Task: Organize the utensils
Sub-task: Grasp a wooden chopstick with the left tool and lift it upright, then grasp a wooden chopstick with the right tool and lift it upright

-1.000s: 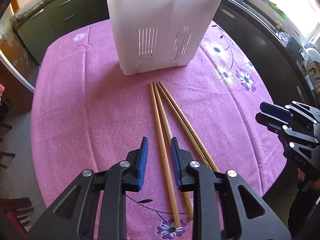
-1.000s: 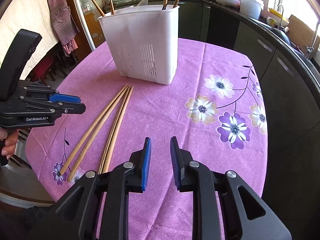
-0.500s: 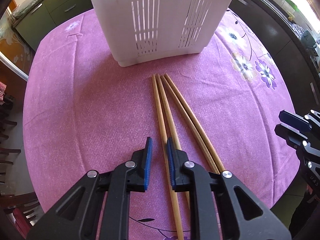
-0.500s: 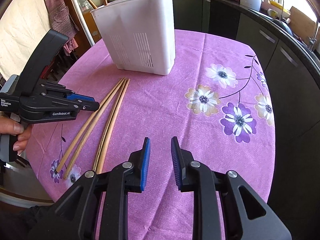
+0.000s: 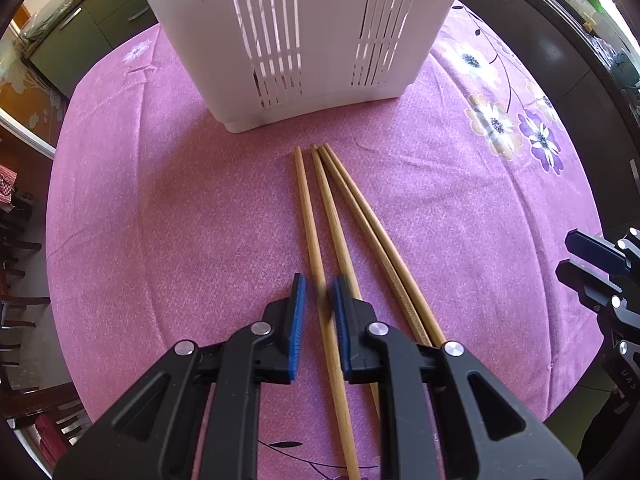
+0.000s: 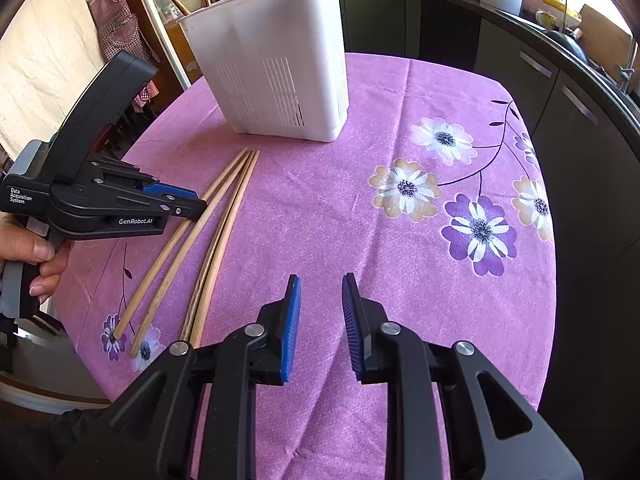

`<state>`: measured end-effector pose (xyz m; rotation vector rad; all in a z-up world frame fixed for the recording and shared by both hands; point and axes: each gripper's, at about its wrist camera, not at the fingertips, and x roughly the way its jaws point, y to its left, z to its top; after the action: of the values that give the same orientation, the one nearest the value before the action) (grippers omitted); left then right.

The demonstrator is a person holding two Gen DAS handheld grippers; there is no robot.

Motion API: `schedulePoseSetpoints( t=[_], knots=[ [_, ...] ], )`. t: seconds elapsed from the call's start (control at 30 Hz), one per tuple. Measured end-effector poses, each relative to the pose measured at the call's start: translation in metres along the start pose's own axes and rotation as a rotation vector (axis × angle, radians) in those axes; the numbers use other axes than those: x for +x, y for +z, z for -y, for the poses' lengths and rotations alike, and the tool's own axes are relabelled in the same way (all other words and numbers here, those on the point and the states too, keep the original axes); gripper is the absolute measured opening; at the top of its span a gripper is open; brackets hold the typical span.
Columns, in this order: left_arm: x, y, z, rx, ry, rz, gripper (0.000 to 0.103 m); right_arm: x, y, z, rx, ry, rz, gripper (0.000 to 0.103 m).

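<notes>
Several long wooden chopsticks [image 5: 320, 216] lie side by side on the pink flowered tablecloth, tips toward a white slotted utensil holder [image 5: 304, 36]. My left gripper [image 5: 319, 292] is low over them, open, its blue pads straddling the leftmost chopstick. In the right wrist view the chopsticks [image 6: 224, 208] lie left of centre and the left gripper [image 6: 188, 204] is over them. The holder [image 6: 276, 68] stands behind, with utensils and chopsticks inside. My right gripper [image 6: 318, 296] is open and empty above bare cloth.
The round table [image 6: 420, 92] has its edge close on the near and right sides. Dark kitchen cabinets [image 6: 516, 68] run behind and to the right. Chairs and a hanging apron [image 6: 116, 20] are at the left.
My left gripper has moved forward and down onto the chopsticks, its jaws narrowing around the leftmost one. The right gripper has barely moved.
</notes>
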<state>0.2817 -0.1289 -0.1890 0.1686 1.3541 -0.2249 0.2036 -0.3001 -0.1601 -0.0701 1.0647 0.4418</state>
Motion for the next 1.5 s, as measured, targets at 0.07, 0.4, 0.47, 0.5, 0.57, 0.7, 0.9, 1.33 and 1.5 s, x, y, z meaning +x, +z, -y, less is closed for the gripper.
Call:
schedulePoseSetpoints(
  t=[0.07,0.4,0.47,0.5,0.57,0.7,0.9,1.33,1.5],
  knots=[
    [-0.001,-0.002,-0.004,-0.010,-0.012,0.004,0.008,-0.001,0.000,0.000,0.000,-0.002,0.000,0.022],
    [-0.039,-0.013,-0.023,-0.015,-0.037,0.094,0.006,-0.011,0.001,-0.004,-0.005,-0.013,0.012,0.022],
    [-0.055,-0.019,-0.025,-0.008,-0.041,0.124,0.006,-0.014,0.001,-0.006,-0.009,-0.017,0.016,0.022],
    [-0.064,-0.023,-0.028,-0.007,-0.044,0.141,0.006,-0.016,0.001,-0.007,-0.012,-0.019,0.017,0.022],
    [-0.081,-0.033,-0.033,-0.003,-0.044,0.176,0.006,-0.018,0.001,-0.009,-0.015,-0.020,0.019,0.022],
    [-0.115,-0.051,-0.039,0.006,-0.043,0.245,0.006,-0.020,0.002,-0.013,-0.024,-0.023,0.020,0.022],
    [-0.155,-0.079,-0.049,0.019,-0.020,0.339,0.006,-0.023,0.004,-0.022,-0.043,-0.026,0.018,0.022],
    [-0.177,-0.122,-0.065,0.013,-0.014,0.417,0.007,0.019,0.040,-0.045,-0.068,0.009,-0.102,0.022],
    [-0.181,-0.131,-0.065,0.032,-0.008,0.430,0.007,0.060,0.063,-0.051,-0.067,-0.014,-0.179,0.022]
  ],
)
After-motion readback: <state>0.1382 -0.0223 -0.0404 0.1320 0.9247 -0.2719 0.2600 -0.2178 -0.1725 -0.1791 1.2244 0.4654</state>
